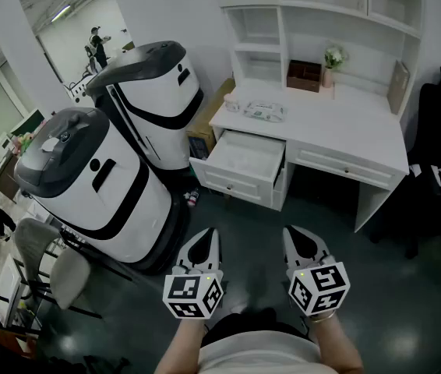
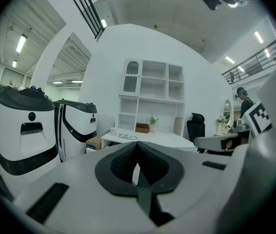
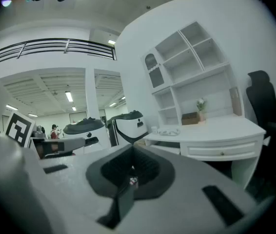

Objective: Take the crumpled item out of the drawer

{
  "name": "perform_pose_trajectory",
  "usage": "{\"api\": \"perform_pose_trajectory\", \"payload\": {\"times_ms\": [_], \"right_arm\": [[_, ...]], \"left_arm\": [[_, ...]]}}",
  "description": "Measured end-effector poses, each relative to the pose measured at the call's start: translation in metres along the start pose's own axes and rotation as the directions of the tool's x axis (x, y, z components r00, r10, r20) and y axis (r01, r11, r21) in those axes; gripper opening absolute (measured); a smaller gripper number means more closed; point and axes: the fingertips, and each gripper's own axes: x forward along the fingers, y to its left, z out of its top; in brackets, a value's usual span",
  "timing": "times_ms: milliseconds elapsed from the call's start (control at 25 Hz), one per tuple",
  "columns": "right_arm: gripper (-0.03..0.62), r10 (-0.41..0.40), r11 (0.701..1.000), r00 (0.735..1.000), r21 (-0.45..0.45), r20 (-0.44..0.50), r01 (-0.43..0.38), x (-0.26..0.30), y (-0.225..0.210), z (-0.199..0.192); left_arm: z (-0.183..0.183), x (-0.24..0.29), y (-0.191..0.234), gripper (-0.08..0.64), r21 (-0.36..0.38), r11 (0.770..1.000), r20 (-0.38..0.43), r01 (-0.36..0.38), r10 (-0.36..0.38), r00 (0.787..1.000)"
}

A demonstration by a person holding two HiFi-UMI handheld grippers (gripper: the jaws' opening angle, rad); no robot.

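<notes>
— Both sets of jaws, condition?
— Left gripper [image 1: 207,238] and right gripper [image 1: 298,237]: jaws together on each, nothing between them. Both are held low over the dark floor [image 1: 253,223], well apart from the white desk [image 1: 337,127].
— Drawer?
— Drawer [image 1: 232,181] stands pulled out under the desk's left end, as the head view shows it. Interior reads pale; the crumpled item cannot be made out inside it.

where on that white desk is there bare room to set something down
The white desk top is bare across its middle and right, between the flat pale packet at the left, the brown wooden box and small flower vase at the back, and the front edge. It is crowded only at the left end, round the packet.
</notes>
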Motion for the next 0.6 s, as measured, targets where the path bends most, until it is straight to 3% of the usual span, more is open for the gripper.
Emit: {"api": "perform_pose_trajectory", "payload": {"times_ms": [400, 600], "right_arm": [[0.002, 0.056, 0.998, 0.993, -0.004, 0.103, -0.056, -0.007, 0.005, 0.025], [0.026, 0.071, 0.997, 0.992, -0.031, 0.100, -0.068, -0.002, 0.012, 0.028]], "left_arm": [[0.004, 0.002, -0.001, -0.009, 0.010, 1.000, 0.010, -0.020, 0.020, 1.000], [-0.003, -0.005, 0.001, -0.009, 0.020, 0.999, -0.003, -0.039, 0.039, 0.999]]}}
